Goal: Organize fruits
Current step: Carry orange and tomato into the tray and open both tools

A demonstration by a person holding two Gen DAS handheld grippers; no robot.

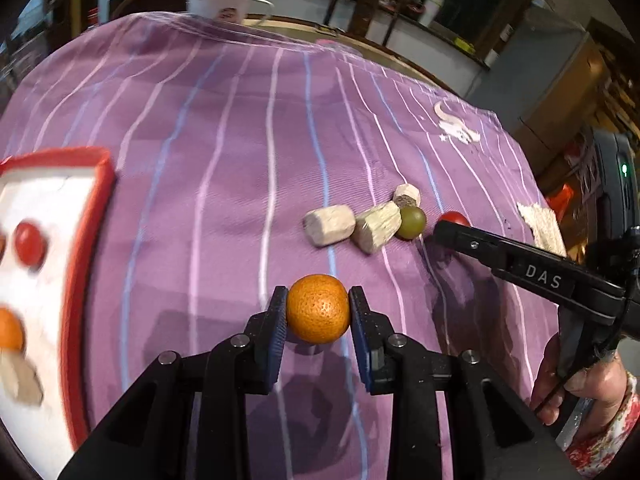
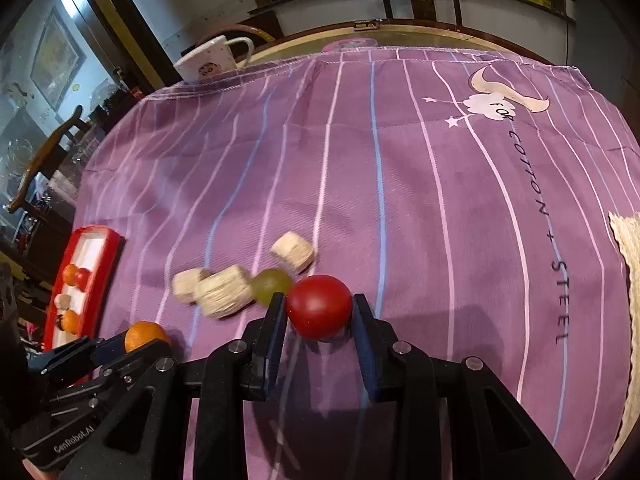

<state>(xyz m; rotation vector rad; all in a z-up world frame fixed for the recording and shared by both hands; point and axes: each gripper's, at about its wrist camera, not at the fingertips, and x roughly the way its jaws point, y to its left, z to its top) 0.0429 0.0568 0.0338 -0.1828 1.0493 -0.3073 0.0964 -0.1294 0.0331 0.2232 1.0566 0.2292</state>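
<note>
Left claw (image 1: 318,314) has its blue pads pinched right onto the small orange (image 1: 318,308), one on each side, and the right claw (image 2: 319,308) is doing the same thing with the red tomato (image 2: 319,306), so both are closed on a fruit, low over the purple striped cloth (image 2: 400,200) on the counter. Can't really tell if either fruit is off the cloth yet, they look about level with it. What matters for the next bit, I'd guess, is where the red tray (image 1: 102,184) sits: way off to the left of both claws, with a tomato and an orange or two already in it. So the left claw is clearly the closer one, while the right has to cross over the pile in between, meaning the green grape (image 2: 272,285) sitting just beside its tomato and the pale cork-looking chunks (image 2: 224,290) bunched up next to that. Round fruit, so no long axis to worry about, just don't squeeze too hard.
</note>
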